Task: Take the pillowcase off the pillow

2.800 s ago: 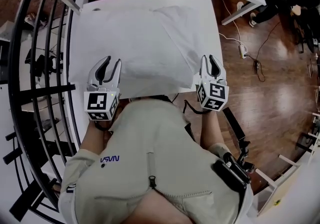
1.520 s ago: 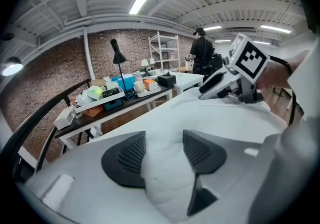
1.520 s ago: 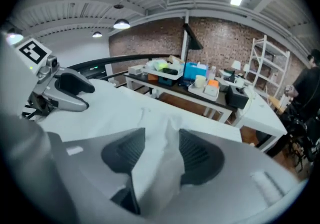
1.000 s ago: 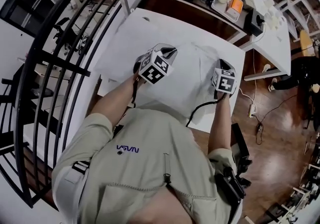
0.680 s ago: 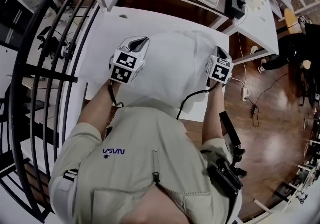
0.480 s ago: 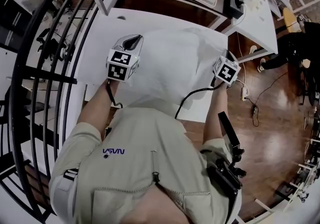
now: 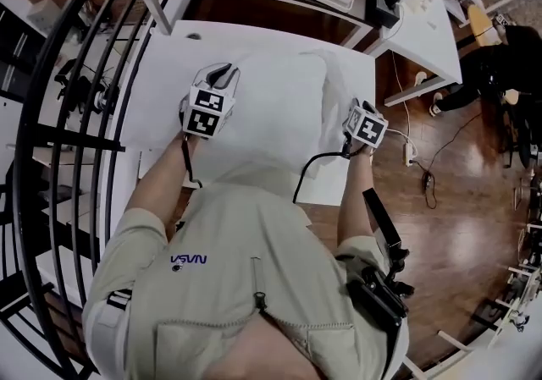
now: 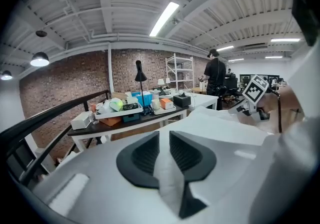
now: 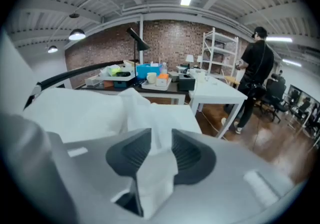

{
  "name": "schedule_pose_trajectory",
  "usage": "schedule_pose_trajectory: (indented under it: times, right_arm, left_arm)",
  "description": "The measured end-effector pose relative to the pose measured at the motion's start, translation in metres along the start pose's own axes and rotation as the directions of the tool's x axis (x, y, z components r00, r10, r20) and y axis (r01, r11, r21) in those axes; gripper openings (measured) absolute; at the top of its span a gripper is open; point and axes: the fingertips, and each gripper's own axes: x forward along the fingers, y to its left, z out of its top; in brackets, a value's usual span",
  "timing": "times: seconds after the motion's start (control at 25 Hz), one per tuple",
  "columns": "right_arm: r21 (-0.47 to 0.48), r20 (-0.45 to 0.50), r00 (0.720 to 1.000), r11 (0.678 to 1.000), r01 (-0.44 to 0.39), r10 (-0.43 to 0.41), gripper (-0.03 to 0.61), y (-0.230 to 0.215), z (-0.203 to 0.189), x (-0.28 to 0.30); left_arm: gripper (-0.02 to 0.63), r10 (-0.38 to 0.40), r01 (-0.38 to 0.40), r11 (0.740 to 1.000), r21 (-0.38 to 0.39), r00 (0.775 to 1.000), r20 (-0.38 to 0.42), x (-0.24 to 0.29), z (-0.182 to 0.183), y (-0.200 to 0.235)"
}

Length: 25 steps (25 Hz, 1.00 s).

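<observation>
**Location of item.** The pillowcase (image 7: 279,107) lies at upper centre of the head view on the white counter (image 7: 161,57), directly ahead of the operator. It is puffed at the middle, with slack cloth trailing towards its upper right corner. The pillow cannot be told apart from its cover, white on white. In my judgement the cover is not yet off.

**Left tongs** (image 7: 218,76). They are stationed at the left edge of the pillowcase, pointing away from the operator. The left gripper view shows a narrow fold of white cloth lying in the slot between the pads. The jaws have just been opening and stand only slightly parted, so the pinch looks slackened, not firm.

**Right tongs** (image 7: 356,109). They are stationed at the right edge, close to the counter's right border. The right gripper view shows a thicker bunch of cloth rising through the gap and draping back over the body. These jaws have also just been opening and stand visibly wider than the left pair. The cloth sits loose between them.

**Reason for arrangement.** One tool at each side edge spreads the cover evenly and keeps the load square to the operator. Both grips easing together suggests a release for a fresh hold, probably nearer the open end.

**Risk.** Cloth draped over the right tool may snag on withdrawal.
</observation>
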Motion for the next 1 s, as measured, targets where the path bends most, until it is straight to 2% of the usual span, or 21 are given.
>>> schedule_pose_trajectory:
  times: [0.04, 0.12, 0.24, 0.36, 0.44, 0.56, 0.68, 0.8, 0.88, 0.92, 1.0]
  right_arm:
    - [0.019, 0.032, 0.999, 1.000, -0.024, 0.023, 0.144, 0.004, 0.005, -0.007]
    - [0.039, 0.108, 0.992, 0.997, -0.067, 0.063, 0.160, 0.014, 0.017, -0.029]
    - [0.007, 0.161, 0.980, 0.993, -0.119, 0.116, 0.160, 0.033, 0.015, -0.058]
    - [0.023, 0.137, 0.982, 0.991, -0.134, 0.130, 0.160, 0.041, -0.013, -0.075]
    - [0.045, 0.094, 0.987, 0.990, -0.133, 0.129, 0.160, 0.044, -0.039, -0.080]
    - [0.043, 0.014, 0.990, 0.989, -0.140, 0.139, 0.160, 0.050, -0.076, -0.081]
    - [0.018, -0.057, 0.988, 0.990, -0.142, 0.142, 0.160, 0.060, -0.101, -0.074]
    - [-0.026, -0.136, 0.980, 0.989, -0.148, 0.144, 0.160, 0.069, -0.122, -0.061]
    - [-0.056, -0.180, 0.977, 0.990, -0.126, 0.114, 0.140, 0.070, -0.135, -0.053]
    - [-0.071, -0.190, 0.978, 0.992, -0.106, 0.090, 0.102, 0.068, -0.140, -0.052]
    - [-0.089, -0.200, 0.979, 0.994, -0.065, 0.046, 0.061, 0.059, -0.149, -0.052]
  left_arm:
    - [0.071, -0.005, 0.005, 1.000, 0.008, 1.000, 0.027, -0.009, 0.008, -0.002]
    - [0.122, -0.014, 0.012, 1.000, 0.019, 0.997, 0.070, -0.031, 0.017, -0.003]
    - [0.203, -0.033, 0.030, 0.998, 0.047, 0.998, 0.061, -0.067, 0.006, -0.010]
    - [0.306, -0.100, 0.102, 0.989, 0.107, 0.995, -0.025, -0.087, -0.024, -0.038]
    - [0.384, -0.152, 0.164, 0.979, 0.118, 0.983, -0.103, -0.087, -0.048, -0.059]
    - [0.402, -0.191, 0.218, 0.971, 0.098, 0.954, -0.229, -0.071, -0.088, -0.081]
    - [0.366, -0.176, 0.224, 0.966, 0.131, 0.937, -0.302, -0.055, -0.113, -0.088]
    - [0.244, -0.169, 0.228, 0.961, 0.154, 0.931, -0.323, -0.048, -0.119, -0.089]
    - [0.132, -0.160, 0.212, 0.966, 0.151, 0.941, -0.297, -0.049, -0.112, -0.085]
    - [0.079, -0.158, 0.200, 0.970, 0.136, 0.950, -0.270, -0.052, -0.104, -0.081]
    - [0.031, -0.157, 0.176, 0.981, 0.085, 0.968, -0.196, -0.062, -0.081, -0.071]
